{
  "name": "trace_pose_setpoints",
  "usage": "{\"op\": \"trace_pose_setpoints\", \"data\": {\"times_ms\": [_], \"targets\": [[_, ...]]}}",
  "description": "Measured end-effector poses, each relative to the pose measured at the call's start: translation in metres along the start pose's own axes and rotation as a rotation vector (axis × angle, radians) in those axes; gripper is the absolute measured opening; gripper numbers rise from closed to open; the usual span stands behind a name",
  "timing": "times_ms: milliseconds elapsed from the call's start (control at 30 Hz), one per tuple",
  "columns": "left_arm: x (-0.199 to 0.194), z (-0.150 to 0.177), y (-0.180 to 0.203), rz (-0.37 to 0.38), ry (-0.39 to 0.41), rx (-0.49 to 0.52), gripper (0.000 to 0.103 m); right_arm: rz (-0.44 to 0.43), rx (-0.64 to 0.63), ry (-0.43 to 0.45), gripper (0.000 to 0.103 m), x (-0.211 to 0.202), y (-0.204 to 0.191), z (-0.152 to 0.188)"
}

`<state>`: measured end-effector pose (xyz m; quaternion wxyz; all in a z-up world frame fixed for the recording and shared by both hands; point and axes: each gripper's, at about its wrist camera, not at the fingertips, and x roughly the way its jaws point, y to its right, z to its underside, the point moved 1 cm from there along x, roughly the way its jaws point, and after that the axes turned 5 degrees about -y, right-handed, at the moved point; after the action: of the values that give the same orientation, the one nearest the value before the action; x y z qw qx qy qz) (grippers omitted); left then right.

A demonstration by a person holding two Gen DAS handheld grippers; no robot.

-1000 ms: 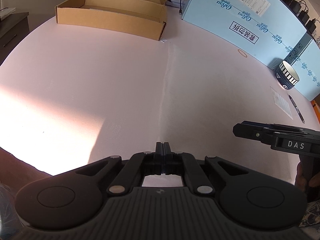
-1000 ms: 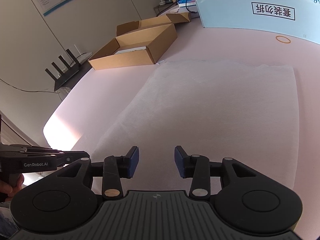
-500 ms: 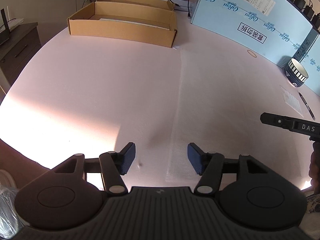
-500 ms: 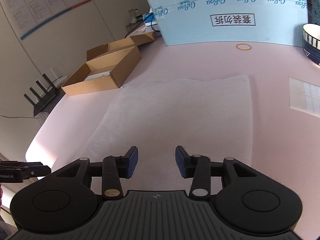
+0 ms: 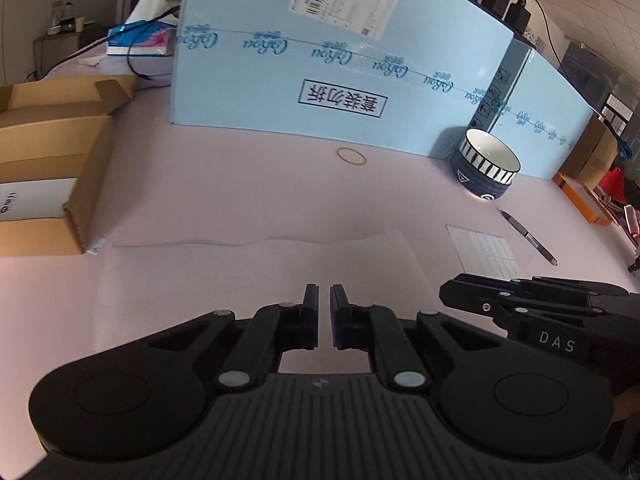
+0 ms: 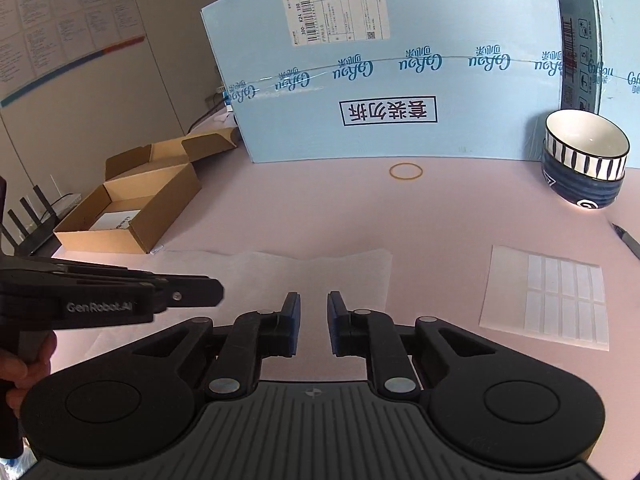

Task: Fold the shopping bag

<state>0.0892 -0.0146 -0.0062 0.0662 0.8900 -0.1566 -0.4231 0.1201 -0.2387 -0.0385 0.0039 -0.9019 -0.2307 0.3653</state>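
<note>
- White, thin and half see-through, the shopping bag [image 5: 208, 280] lies spread flat on the pink table [image 5: 240, 184]. Its far edge is slightly wavy, and its near edge is hidden under my tools.
- My left gripper [image 5: 324, 294] hangs over the middle of the bag. Its jaws have just been closing and are now drawn together to a thin slit, with nothing caught between them. I cannot tell whether the tips touch the sheet.
- My right gripper [image 6: 313, 300] is just beside it, above the bag's right part. Its jaws have also just been closing, but a plain gap remains and they hold nothing.
- A sheet of white labels [image 5: 484, 250] lies near the bag's right edge, and a pen [image 5: 528, 238] lies just past it.
- An open cardboard box [image 5: 48, 184] sits at the bag's far left corner.
- Farther back, a rubber band [image 5: 351, 156] lies on the table in front of a tall blue carton [image 5: 320, 60].
- A striped bowl [image 5: 486, 164] stands at the carton's right end.
</note>
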Motion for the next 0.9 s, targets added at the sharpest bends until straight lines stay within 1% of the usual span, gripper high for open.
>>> {"op": "trace_pose_setpoints", "data": {"times_ms": [67,100,167,233,267,300,333,367,400,533,667,767,833,867,900], "targets": [[0.024,-0.007,0.015,-0.004,-0.015,0.031,0.006,0.015,-0.010,-0.018,0.013,0.017,0.013,-0.008],[0.033,-0.010,0.020,-0.011,-0.018,0.047,0.006,0.005,0.002,-0.032,0.013,0.024,0.020,-0.011],[0.050,-0.015,0.026,-0.061,-0.048,0.083,0.006,-0.031,0.022,-0.056,0.013,0.035,0.032,-0.013],[0.066,-0.017,0.029,-0.112,-0.082,0.106,0.006,-0.071,0.009,-0.074,0.013,0.042,0.037,-0.012],[0.069,-0.018,0.028,-0.117,-0.085,0.105,0.006,-0.100,-0.005,-0.076,0.013,0.044,0.038,-0.012],[0.071,-0.018,0.027,-0.116,-0.083,0.104,0.006,-0.105,-0.018,-0.085,0.013,0.046,0.039,-0.012],[0.073,-0.018,0.027,-0.123,-0.084,0.106,0.006,-0.104,-0.029,-0.095,0.011,0.049,0.039,-0.012],[0.074,-0.018,0.028,-0.132,-0.089,0.109,0.006,-0.109,-0.035,-0.088,0.005,0.051,0.042,-0.012],[0.074,-0.018,0.029,-0.143,-0.092,0.113,0.006,-0.113,-0.036,-0.089,0.001,0.052,0.045,-0.012],[0.073,-0.017,0.034,-0.189,-0.098,0.118,0.008,-0.150,-0.033,-0.087,0.000,0.048,0.057,-0.010],[0.074,-0.017,0.034,-0.203,-0.094,0.078,0.007,-0.137,-0.055,-0.107,0.000,0.043,0.051,-0.011],[0.074,-0.019,0.034,-0.202,-0.099,0.068,0.007,-0.170,-0.013,-0.103,0.001,0.023,0.048,-0.005],[0.069,-0.022,0.033,-0.172,-0.103,0.047,0.007,-0.160,-0.001,-0.090,0.001,0.006,0.046,0.003],[0.066,-0.023,0.034,-0.157,-0.092,0.049,0.007,-0.146,0.018,-0.085,0.001,-0.006,0.044,0.010],[0.059,-0.024,0.039,-0.149,-0.069,0.079,0.007,-0.136,0.049,-0.083,0.001,-0.019,0.042,0.018]]}}
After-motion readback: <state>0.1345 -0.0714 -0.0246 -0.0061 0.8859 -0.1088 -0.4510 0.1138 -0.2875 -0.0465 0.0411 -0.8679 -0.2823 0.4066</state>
